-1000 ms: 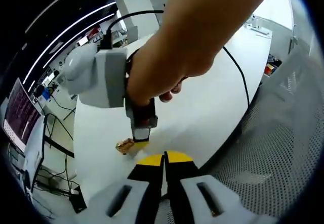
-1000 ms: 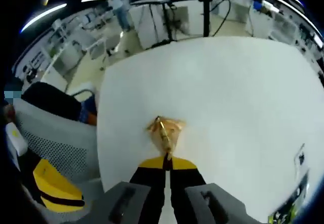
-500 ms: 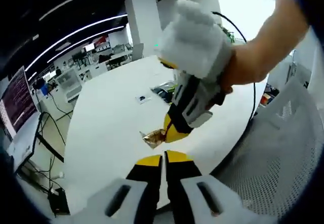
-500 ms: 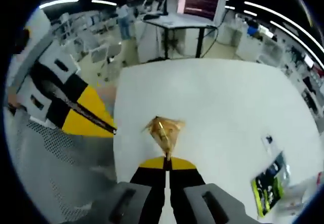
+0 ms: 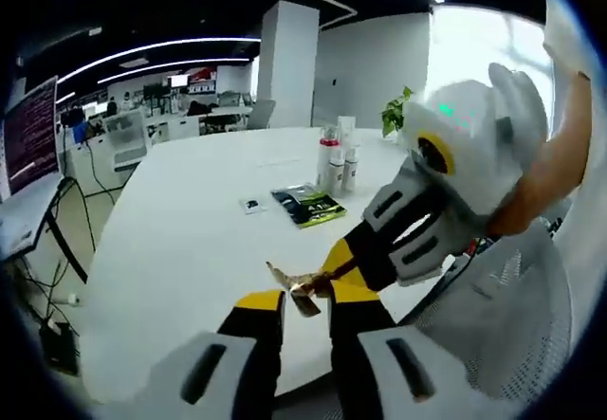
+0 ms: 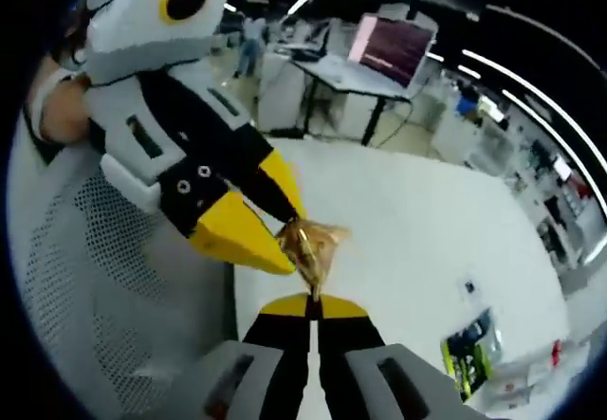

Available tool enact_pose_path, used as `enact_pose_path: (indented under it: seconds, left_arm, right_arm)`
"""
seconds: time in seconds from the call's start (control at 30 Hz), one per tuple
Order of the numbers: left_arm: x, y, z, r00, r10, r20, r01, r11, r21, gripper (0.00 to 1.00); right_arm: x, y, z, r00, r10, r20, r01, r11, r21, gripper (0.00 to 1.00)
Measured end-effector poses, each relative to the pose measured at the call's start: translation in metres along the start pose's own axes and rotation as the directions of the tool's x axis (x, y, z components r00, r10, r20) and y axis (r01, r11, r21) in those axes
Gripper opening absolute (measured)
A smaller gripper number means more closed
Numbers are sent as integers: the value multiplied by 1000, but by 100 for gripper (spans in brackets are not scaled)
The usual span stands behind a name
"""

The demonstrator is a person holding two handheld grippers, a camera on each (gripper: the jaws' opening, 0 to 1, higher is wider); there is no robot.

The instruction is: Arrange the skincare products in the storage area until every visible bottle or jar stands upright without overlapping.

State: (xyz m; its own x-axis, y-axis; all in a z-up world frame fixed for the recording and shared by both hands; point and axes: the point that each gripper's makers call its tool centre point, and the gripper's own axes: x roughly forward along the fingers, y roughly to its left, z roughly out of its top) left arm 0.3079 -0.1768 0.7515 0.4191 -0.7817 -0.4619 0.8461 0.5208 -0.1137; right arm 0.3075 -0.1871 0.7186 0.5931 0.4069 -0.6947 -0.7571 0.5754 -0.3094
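Observation:
A small crumpled gold foil piece (image 6: pixel 311 243) sticks up from my right gripper (image 6: pixel 313 304), which is shut on its lower end. My left gripper (image 6: pixel 287 240) reaches in from the upper left, its yellow-tipped jaws open on either side of the foil's top. In the left gripper view the same gold foil (image 5: pixel 296 285) lies in the gap between the jaws of my left gripper (image 5: pixel 305 301), while my right gripper (image 5: pixel 329 274) holds it from the right. Three skincare bottles (image 5: pixel 334 161) stand upright far off on the white table (image 5: pixel 180 230).
A green-and-black packet (image 5: pixel 308 204) and a small dark item (image 5: pixel 249 204) lie flat on the table near the bottles. The packet (image 6: pixel 468 354) also sits at the lower right. A grey mesh chair (image 5: pixel 493 344) stands by the table's near edge. Desks and monitors (image 6: pixel 394 45) lie beyond.
My left gripper's jaws have parted. The two grippers have come together, so the foil held by the right one now sits between the left jaws. Both views have swung.

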Motion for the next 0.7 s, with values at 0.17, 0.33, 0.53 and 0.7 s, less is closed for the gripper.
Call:
enact_pose_path:
  seconds: [0.17, 0.33, 0.53, 0.7]
  left_arm:
    - [-2, -2, -4, 999, -9, -31, 9, 1000, 26, 7]
    - [-2, -6, -5, 998, -29, -47, 31, 999, 35, 3]
    - [-1, -8, -18, 993, -40, -114, 46, 998, 47, 1]
    - [-3, -11, -13, 994, -57, -93, 59, 998, 23, 0]
  right_arm:
    - [-2, 2, -2, 999, -22, -24, 18, 991, -129, 0]
    - [-4, 0, -5, 1000, -17, -5, 17, 998, -60, 0]
    - [-10, 1, -11, 997, 47, 56, -58, 974, 218, 19]
    - [-17, 4, -26, 990, 68, 123, -120, 861, 494, 25]
